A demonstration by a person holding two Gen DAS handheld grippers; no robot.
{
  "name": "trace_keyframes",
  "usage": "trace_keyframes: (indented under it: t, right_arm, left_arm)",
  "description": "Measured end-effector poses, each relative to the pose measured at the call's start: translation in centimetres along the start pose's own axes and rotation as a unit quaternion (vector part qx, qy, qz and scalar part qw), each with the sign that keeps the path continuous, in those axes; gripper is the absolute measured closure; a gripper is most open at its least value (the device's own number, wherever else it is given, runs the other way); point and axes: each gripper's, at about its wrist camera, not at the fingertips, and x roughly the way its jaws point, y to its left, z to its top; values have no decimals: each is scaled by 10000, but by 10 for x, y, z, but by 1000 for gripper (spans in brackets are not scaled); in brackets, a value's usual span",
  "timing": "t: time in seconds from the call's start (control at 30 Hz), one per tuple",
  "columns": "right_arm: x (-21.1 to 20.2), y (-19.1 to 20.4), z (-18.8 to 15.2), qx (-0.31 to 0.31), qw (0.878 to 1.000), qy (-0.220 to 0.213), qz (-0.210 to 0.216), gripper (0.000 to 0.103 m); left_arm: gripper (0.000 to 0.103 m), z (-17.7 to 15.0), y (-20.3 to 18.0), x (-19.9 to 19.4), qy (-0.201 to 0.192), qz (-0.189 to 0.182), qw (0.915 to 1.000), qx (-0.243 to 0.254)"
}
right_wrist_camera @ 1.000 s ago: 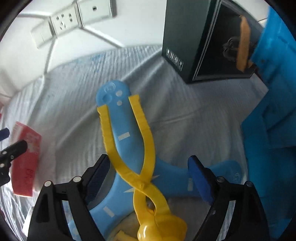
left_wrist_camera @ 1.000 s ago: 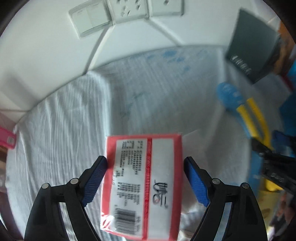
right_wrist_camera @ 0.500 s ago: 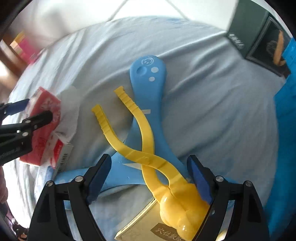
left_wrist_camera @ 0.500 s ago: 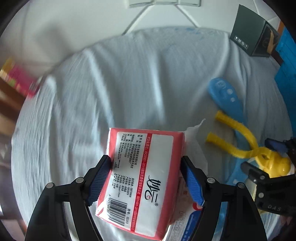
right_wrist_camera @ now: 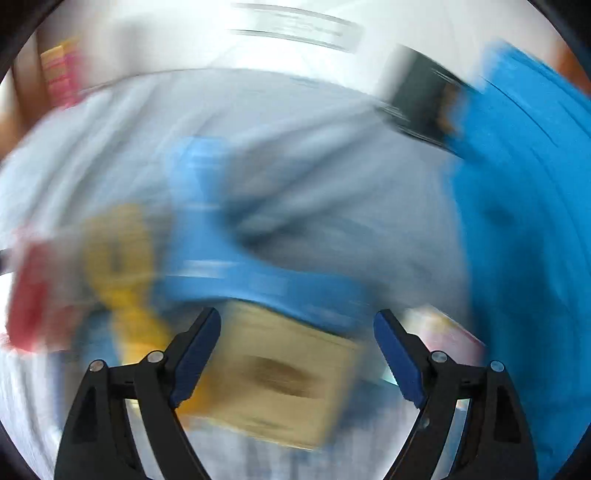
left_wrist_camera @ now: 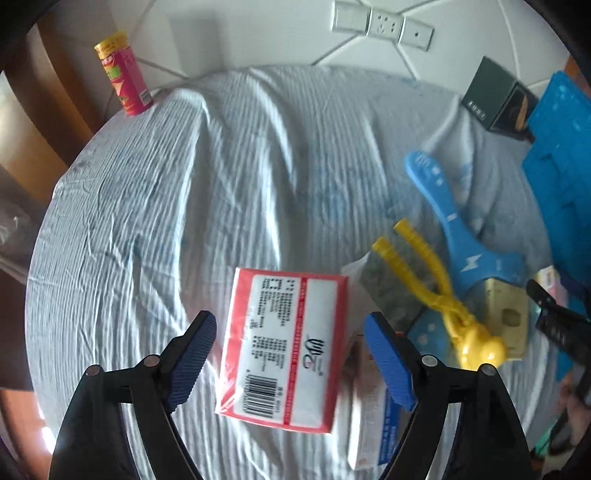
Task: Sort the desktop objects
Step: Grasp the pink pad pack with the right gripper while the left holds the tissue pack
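A red-and-white tissue pack (left_wrist_camera: pixel 288 350) lies on the striped cloth, between the open fingers of my left gripper (left_wrist_camera: pixel 291 358), which do not touch it. To its right lie yellow tongs (left_wrist_camera: pixel 436 295) and a blue plastic toy (left_wrist_camera: pixel 450 229) over a tan box (left_wrist_camera: pixel 506 314). A white-and-blue box (left_wrist_camera: pixel 373 417) sits by the pack's right side. The right wrist view is heavily blurred: my right gripper (right_wrist_camera: pixel 295 354) is open and empty above a tan box (right_wrist_camera: pixel 280 384), with the blue toy (right_wrist_camera: pixel 236 266), yellow tongs (right_wrist_camera: pixel 122 266) and red pack (right_wrist_camera: pixel 29 295) to the left.
A red-and-yellow snack can (left_wrist_camera: pixel 123 79) stands at the far left edge. A dark box (left_wrist_camera: pixel 498 99) and a blue bin (left_wrist_camera: pixel 565 184) stand at the right. My right gripper shows at the right edge of the left wrist view (left_wrist_camera: pixel 557 325). Wall sockets (left_wrist_camera: pixel 384 24) are behind.
My left gripper has opened and let go of the tissue pack, which now lies on the cloth. Both grippers have pulled back and higher; the right one is moving fast, blurring its view.
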Motion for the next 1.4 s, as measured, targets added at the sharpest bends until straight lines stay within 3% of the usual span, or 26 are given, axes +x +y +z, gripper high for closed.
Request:
trace_keyframes:
  t: [0.07, 0.2, 0.33, 0.43, 0.57, 0.67, 0.73, 0.77, 0.87, 1.17, 1.4]
  right_arm:
    - [12, -36, -1, 626, 9976, 60, -292, 17]
    - [29, -63, -16, 1217, 9904, 108, -645, 17]
    - [44, -72, -19, 1353, 9850, -69, -1070, 10]
    - [62, -73, -14, 1468, 9806, 72, -1300, 0]
    - [57, -31, -20, 781, 9946, 81, -686, 0]
    - [22, 4, -32, 346, 9984, 129, 425, 0]
    - [-5, 22, -44, 202, 9906, 149, 1344, 0]
    - [-17, 28, -49, 134, 9886, 74, 1495, 0]
    - [-32, 24, -52, 102, 9935, -223, 1109, 0]
    - [30, -19, -28, 658, 9956, 166, 642, 0]
    - [-16, 34, -64, -220, 9872, 306, 1547, 6]
  left_arm:
    - [20, -3, -7, -2, 6, -75, 10000, 49]
    - [20, -4, -21, 5, 51, -92, 9996, 263]
    - [20, -5, -27, 9, 45, -94, 9992, 396]
    - [20, -8, -22, 10, 69, -90, 9993, 357]
    - [20, -12, -14, 12, 100, -99, 9995, 280]
    - [20, -15, -7, 12, 111, -107, 9996, 225]
    - [20, -14, -1, 8, 79, -104, 9997, 193]
    - [20, -14, 2, 6, 62, -101, 9998, 177]
    - [20, -13, 10, 2, 14, -100, 9999, 128]
    - [19, -17, 19, 42, 188, -199, 9995, 134]
    - [21, -42, 20, 29, 219, -125, 9992, 312]
